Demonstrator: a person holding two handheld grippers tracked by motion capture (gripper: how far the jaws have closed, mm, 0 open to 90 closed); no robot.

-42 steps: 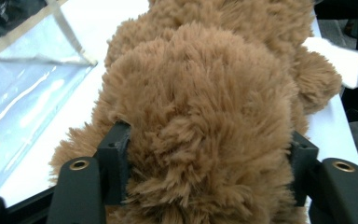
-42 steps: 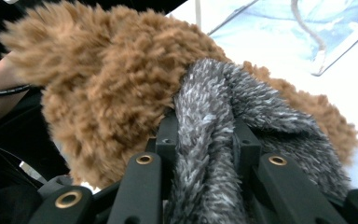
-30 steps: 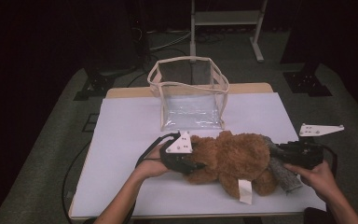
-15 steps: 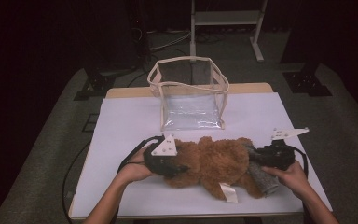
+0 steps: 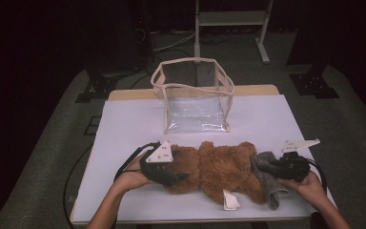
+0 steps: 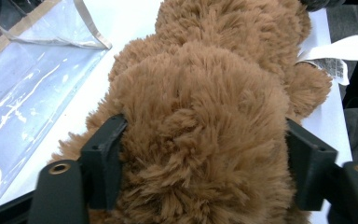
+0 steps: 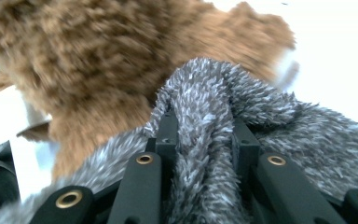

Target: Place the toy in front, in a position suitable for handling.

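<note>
A brown teddy bear [image 5: 219, 171] lies on its side on the white desk [image 5: 124, 124], close to the near edge, its long axis running along that edge from the left gripper [image 5: 169, 175] to the right gripper [image 5: 272, 168]. Which end is the head is hard to make out from above; the face is hidden. A grey fuzzy scarf [image 5: 270, 183] hangs at the bear's right-hand end, trailing toward the near right corner. The left gripper's jaws have just been opening; in the left gripper view they stand wide on either side of the plush body [image 6: 200, 121], touching the fur, and whether they still squeeze it cannot be told. The right gripper is clamped narrowly on a bunched fold of the scarf [image 7: 209, 154]. A white sewn-in tag [image 5: 229, 200] sticks out toward the near edge; its print [image 6: 331, 67] is too small to read. A clear plastic bag [image 5: 195, 102] with beige trim stands open near the far edge.
</note>
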